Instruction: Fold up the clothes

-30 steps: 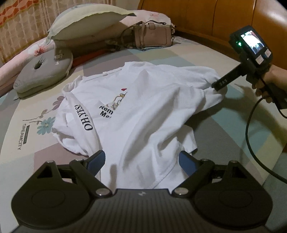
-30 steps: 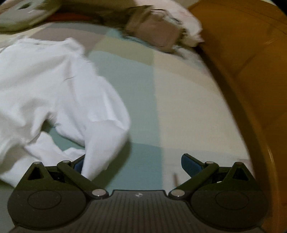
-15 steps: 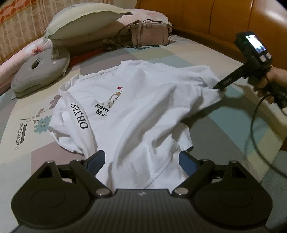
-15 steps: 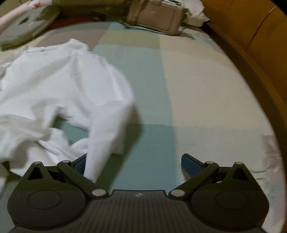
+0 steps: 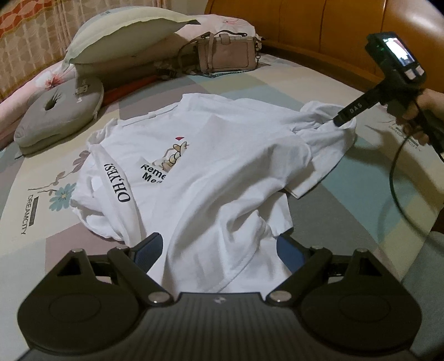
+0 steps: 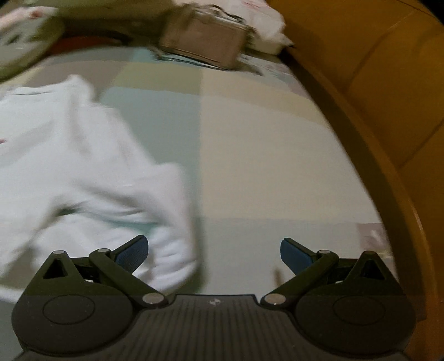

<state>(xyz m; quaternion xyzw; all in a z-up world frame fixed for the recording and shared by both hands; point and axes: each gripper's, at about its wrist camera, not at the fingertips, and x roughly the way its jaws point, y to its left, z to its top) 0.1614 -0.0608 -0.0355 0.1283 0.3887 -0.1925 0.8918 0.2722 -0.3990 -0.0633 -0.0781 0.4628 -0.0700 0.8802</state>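
Patchwork cotton in grey, teal and cream covers the bed (image 5: 347, 83), which fills both views and runs up to an orange-brown headboard (image 5: 305, 25). At the far end lie a big pale pillow (image 5: 125, 30), a grey cushion with a hole (image 5: 55, 116) and a pink handbag (image 5: 224, 55).

A white T-shirt (image 5: 222, 172) lies face up in the middle of the bed, rumpled, its printed chest showing and one sleeve marked "OH YES!" bunched at the near left. Its hem reaches right up to the left gripper (image 5: 219, 250), whose blue pads stand wide apart with cloth lying between them; nothing is pinched there.

The right gripper (image 6: 213, 250) is at the shirt's far sleeve. In its own view, which is blurred, the pads are spread wide, the sleeve draping against the left pad (image 6: 133, 252) only, so it looks released or merely hooked rather than clamped. From the left view its tip touches the sleeve edge, but the grip cannot be read there.

Folding has barely started, by my reading: no crease is laid, both sleeves stick out, the body is wrinkled. What seems left is spreading the shirt flat, turning the sleeves in, then folding the body over on itself.
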